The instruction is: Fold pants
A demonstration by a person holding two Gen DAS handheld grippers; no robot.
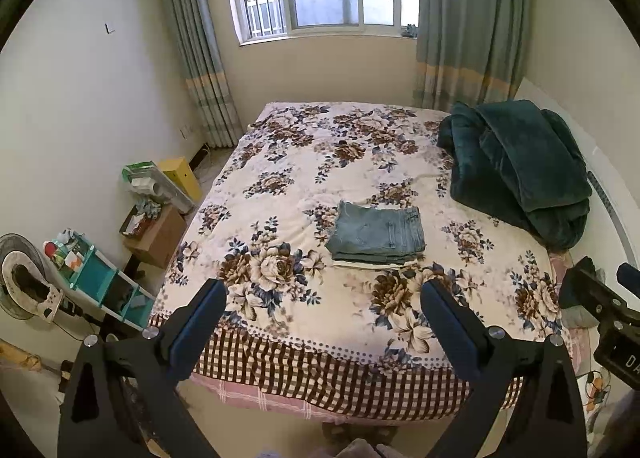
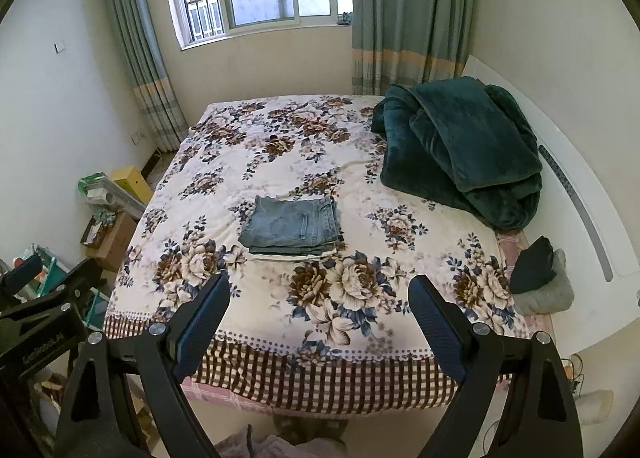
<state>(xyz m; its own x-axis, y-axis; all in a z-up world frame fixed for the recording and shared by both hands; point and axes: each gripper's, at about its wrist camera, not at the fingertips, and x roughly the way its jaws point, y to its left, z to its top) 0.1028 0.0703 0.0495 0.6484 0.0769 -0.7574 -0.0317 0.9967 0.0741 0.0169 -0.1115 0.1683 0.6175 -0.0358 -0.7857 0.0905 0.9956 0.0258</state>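
Faded blue denim pants [image 1: 378, 236] lie on the bed w/ cream floral-print quilt [image 1: 280, 161], folded into a compact rectangular stack. Several layers visible at the stack's near edge; back pocket and waistband face up. Same stack in right wrist view [image 2: 294, 227]. Position: roughly mid-width of the bed, nearer the foot edge than the far (window-side) edge, well apart from both side edges.

Left gripper [image 1: 324, 298]: jaws spread wide, nothing between them, held above the foot edge of the bed, short of the pants. Right gripper [image 2: 320, 294]: same, jaws wide apart, empty, over the foot edge. Neither touches cloth. Each gripper shows at the margin of the other's view, so they sit side by side.

Other items: dark green plush blanket [image 1: 516, 169] bundled at the far right corner of the bed, apart from the pants. Brown cardboard box [image 1: 156, 236] on floor off the left side.

Progress, est.: folding looks done. Stack edges fairly square, no loose leg trailing. A pale strip shows under the near edge [image 1: 372, 264]; can't tell if it's lining or quilt. Remaining, if anything: minor squaring-up or pulling away. No further fold seems needed.
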